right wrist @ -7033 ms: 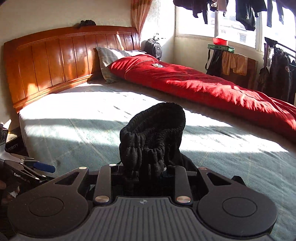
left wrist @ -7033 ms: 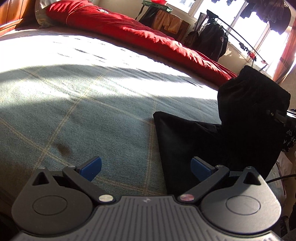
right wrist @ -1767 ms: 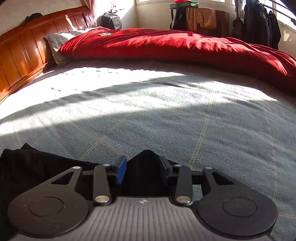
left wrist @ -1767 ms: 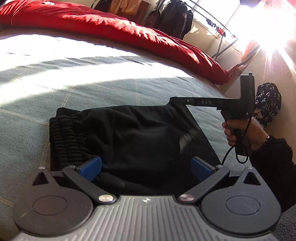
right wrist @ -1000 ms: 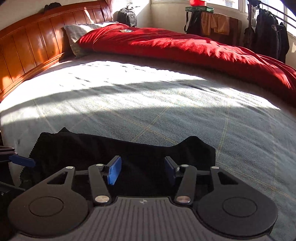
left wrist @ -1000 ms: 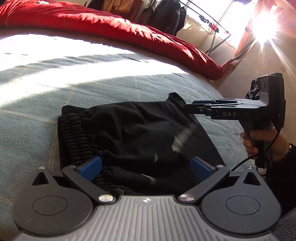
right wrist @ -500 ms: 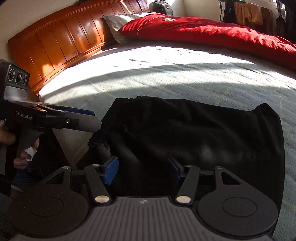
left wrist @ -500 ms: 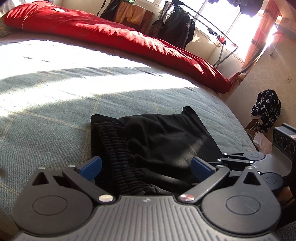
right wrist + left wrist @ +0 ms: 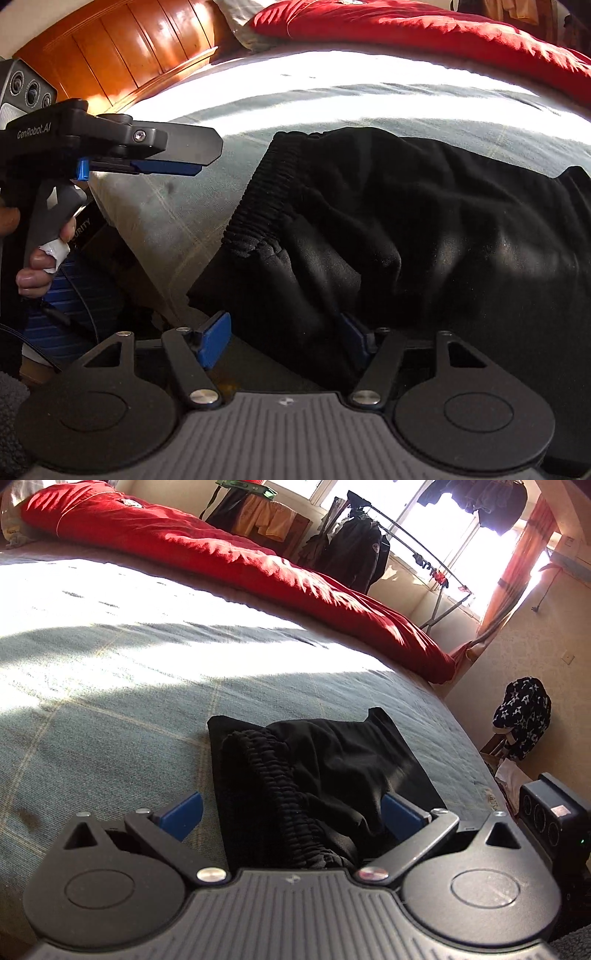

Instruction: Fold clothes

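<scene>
Bed (image 9: pixel 110 672) first — grey-green checked cover, red duvet (image 9: pixel 236 554) along the far side, wooden headboard (image 9: pixel 122 62) at one end. Black garment (image 9: pixel 424 221) lies folded near the bed's edge, ribbed elastic waistband (image 9: pixel 266 199) bunched along one side, a lumpy hump of cloth beside it.

Risks, as I judge them: fold isn't flat, so the raised layer could slump or spring open w/o a smoothing pass. Part of the cloth sits right at the mattress edge, so a careless drag could pull it off. Right gripper (image 9: pixel 284 343) hovers low over that near portion, jaws opening, loose cloth betw. the blue pads but not pinched; if they shut here they'd grab several layers at once & undo the fold.

Pose: right gripper tilts steeply down over the near part of the garment. Left gripper (image 9: pixel 291 812) is angled down more gently — jaws spread wide, nothing gripped, waistband showing betw. them. In the right view its handle sits in the left hand (image 9: pixel 37 258), off the waistband side, clear of the cloth.
</scene>
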{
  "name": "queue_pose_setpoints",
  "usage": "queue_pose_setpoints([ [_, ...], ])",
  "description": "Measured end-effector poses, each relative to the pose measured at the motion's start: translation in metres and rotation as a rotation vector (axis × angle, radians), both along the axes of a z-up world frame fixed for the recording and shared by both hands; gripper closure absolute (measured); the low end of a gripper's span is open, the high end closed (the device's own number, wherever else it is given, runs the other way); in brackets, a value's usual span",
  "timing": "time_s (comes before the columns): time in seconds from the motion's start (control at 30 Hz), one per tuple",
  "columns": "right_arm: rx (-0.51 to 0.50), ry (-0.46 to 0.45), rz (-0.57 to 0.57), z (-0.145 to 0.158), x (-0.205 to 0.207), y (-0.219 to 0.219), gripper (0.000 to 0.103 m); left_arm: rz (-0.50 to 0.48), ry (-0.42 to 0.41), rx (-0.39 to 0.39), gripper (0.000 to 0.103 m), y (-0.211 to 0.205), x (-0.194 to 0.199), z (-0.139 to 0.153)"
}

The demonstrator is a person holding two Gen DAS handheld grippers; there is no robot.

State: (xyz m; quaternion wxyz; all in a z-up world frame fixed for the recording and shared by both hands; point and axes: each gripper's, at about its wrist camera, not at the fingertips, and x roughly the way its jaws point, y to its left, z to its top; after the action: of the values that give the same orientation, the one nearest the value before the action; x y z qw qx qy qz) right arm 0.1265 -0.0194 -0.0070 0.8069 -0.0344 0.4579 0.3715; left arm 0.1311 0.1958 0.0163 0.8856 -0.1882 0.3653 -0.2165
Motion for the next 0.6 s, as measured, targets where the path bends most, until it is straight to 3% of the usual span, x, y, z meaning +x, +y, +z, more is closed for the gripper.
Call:
queue_pose_setpoints([
  [0.1, 0.043, 0.001, -0.034, 0.009, 0.0, -0.009, 0.028, -0.032, -0.004, -0.033, 0.001, 0.001, 0.001, 0.0],
  [0.23, 0.03, -0.057, -0.113, 0.023, -0.004, -0.024, 0.021, -0.141, -0.018, -0.053, 0.001, -0.02, 0.013, 0.003],
  [0.4, 0.001, -0.056, -0.247, 0.025, -0.015, -0.047, 0.019, -0.27, 0.024, -0.067, 0.001, -0.049, 0.032, -0.013],
  [0.5, -0.016, -0.038, -0.327, 0.022, -0.02, -0.06, 0.019, -0.276, 0.098, -0.038, 0.001, -0.054, 0.039, -0.037],
  [0.6, -0.021, -0.035, -0.394, 0.023, -0.024, -0.07, 0.019, -0.301, 0.094, -0.093, 0.001, -0.044, 0.037, -0.039],
])
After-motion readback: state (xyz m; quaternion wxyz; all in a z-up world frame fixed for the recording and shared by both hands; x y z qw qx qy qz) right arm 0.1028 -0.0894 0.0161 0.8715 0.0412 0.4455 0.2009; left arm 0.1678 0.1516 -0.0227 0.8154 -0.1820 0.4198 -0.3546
